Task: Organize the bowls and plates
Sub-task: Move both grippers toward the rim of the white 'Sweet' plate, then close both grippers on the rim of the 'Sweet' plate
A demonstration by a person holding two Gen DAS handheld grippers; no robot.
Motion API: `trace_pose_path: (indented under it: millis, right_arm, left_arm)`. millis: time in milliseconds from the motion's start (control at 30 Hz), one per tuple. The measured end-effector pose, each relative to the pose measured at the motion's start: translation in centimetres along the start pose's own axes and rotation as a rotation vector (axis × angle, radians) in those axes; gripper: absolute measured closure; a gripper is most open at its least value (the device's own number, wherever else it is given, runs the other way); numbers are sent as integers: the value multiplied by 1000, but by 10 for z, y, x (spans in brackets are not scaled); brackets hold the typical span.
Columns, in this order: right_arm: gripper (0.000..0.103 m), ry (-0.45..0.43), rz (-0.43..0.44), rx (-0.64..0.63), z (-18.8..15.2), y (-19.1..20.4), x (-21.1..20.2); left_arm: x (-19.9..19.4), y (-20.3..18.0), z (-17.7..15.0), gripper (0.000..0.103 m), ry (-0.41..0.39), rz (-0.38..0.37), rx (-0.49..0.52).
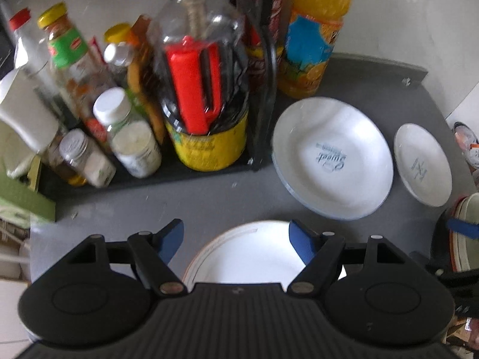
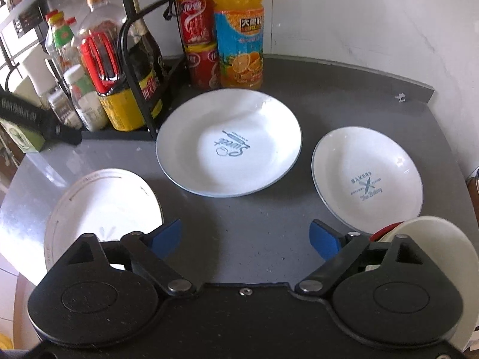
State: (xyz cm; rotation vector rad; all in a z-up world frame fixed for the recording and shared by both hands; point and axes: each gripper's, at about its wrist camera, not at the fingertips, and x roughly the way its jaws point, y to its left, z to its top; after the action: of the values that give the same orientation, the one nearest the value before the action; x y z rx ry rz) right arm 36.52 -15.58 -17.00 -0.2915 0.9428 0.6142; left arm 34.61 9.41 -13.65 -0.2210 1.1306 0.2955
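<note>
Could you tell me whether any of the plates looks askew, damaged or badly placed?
The plain white plate at the counter's near left corner appears to overhang the edge, so it could tip. The large plate and the small plate lie flat and look intact. No spills show.

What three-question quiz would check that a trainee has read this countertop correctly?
1. True or false: the left gripper is shut on a plate.
2. Which is bigger: the Sweet plate or the Bakery plate?
3. The orange juice bottle stands: A) behind the Sweet plate, B) on the Bakery plate, C) between the right gripper fingers.

Key: 1 false, both grippers are open; 2 the Sweet plate; 3 A.
</note>
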Motion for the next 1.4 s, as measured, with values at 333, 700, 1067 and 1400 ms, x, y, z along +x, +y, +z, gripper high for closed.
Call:
trace_pose_path:
  millis: [333,700,1067,1400]
  right_arm:
    - [33,-28,8,177,-19,-20,19]
    - [41,-97,14,297,-9,-22,39]
    - [59,-81,22,430,1,-32,74]
    - [72,-49,14,492,9,-33,108]
  left_arm:
    - [32,-17,7,33,-15,-39,60]
    - [72,-34,6,45,-7,-75,76]
    - [100,-39,8,54,-20,-96,84]
    - [122,-43,13,64,-22,-109,57]
